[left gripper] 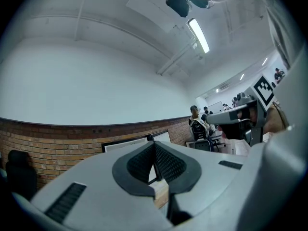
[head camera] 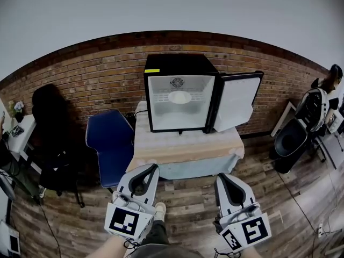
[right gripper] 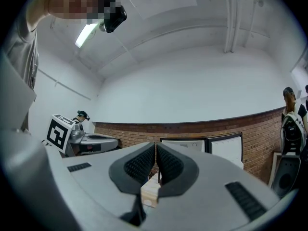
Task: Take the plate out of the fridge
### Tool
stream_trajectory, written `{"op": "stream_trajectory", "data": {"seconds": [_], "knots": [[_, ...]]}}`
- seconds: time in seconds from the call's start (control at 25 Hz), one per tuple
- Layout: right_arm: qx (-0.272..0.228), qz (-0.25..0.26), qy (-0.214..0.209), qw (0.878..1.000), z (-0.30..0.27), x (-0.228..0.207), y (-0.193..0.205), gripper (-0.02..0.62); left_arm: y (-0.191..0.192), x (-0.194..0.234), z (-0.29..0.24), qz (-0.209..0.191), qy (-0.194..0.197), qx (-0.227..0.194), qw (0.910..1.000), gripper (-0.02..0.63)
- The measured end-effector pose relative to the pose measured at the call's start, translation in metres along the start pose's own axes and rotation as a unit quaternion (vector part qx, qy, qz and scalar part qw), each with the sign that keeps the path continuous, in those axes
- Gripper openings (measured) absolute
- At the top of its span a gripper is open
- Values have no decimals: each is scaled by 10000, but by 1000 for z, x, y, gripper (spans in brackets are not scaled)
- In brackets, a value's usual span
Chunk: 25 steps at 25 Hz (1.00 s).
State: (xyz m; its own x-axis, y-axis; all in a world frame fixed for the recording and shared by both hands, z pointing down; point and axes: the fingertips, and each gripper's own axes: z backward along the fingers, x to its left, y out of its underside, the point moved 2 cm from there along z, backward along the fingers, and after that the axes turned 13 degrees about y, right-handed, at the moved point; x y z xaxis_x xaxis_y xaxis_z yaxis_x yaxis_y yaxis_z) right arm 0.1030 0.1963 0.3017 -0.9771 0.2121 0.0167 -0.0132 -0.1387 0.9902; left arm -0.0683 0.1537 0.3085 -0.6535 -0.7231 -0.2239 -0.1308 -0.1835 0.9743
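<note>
Head view: the white plate (head camera: pixel 179 97) sits inside the open fridge (head camera: pixel 172 63) on the bench (head camera: pixel 185 144), while left tongs (head camera: pixel 155 166) and right tongs (head camera: pixel 220 176) — both pressed together, empty — hang well short; reaching in closed could knock it.

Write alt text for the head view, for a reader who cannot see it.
A small black fridge stands on a cloth-covered table with its door swung open to the right, and a round white plate sits on its inner shelf. Nearer the camera, the left tongs and right tongs are shut and empty, short of the table.
</note>
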Motion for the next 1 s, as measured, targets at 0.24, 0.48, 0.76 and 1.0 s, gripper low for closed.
{"op": "stream_trajectory", "data": {"seconds": [0.24, 0.48, 0.76, 1.0], "knots": [[80, -8, 33, 10000, -37, -8, 12, 31, 8, 32, -24, -148, -19, -18, 9999, 18], [235, -62, 76, 9997, -83, -15, 32, 31, 32, 68, -51, -30, 35, 120, 9999, 18], [358, -100, 182, 9991, -144, -32, 42, 31, 39, 115, -99, 5, 85, 199, 9998, 18], [554, -140, 290, 9979, -202, -41, 52, 31, 57, 157, -139, 149, 305, 244, 9991, 18]]}}
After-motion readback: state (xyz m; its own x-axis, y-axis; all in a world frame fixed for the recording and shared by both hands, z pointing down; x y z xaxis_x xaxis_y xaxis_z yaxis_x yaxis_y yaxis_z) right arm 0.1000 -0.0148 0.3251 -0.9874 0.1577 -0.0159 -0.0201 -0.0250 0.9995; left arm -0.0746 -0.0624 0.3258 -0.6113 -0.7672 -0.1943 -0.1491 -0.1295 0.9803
